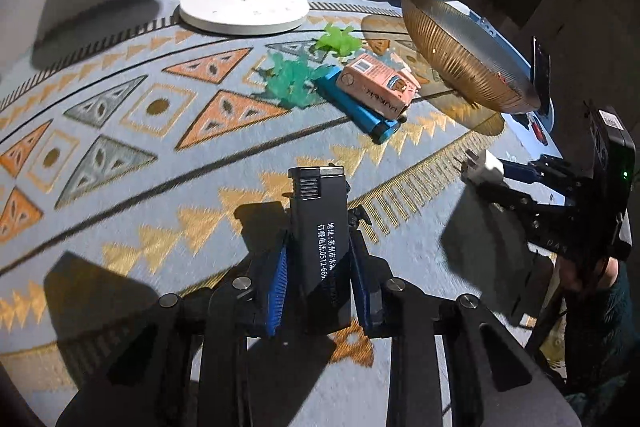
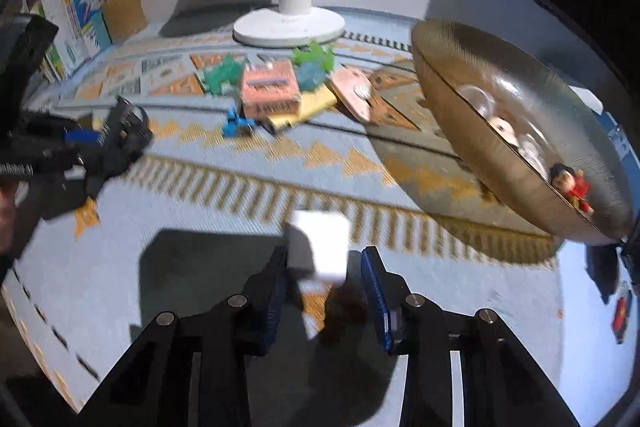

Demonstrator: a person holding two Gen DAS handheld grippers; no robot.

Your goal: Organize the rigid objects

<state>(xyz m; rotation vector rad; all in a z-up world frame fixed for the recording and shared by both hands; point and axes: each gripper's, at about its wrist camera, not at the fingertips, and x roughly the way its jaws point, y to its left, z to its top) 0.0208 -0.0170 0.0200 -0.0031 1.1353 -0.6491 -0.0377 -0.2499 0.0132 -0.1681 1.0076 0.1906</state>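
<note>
On the patterned cloth (image 1: pixel 120 131), both claws carry something: left gripper (image 1: pixel 318 259) clamps a black lighter (image 1: pixel 318 227), right gripper (image 2: pixel 324 279) a white block (image 2: pixel 320 247). Bowl (image 2: pixel 500 155) holds a few toys; pink box (image 1: pixel 376 87), blue lighter (image 1: pixel 356 109), green pieces (image 1: pixel 292 81) remain.

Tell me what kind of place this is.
Probably a room in a home: a patterned rug covers the floor, a white pedestal stand sits on it, and books and papers lean against the wall.
</note>
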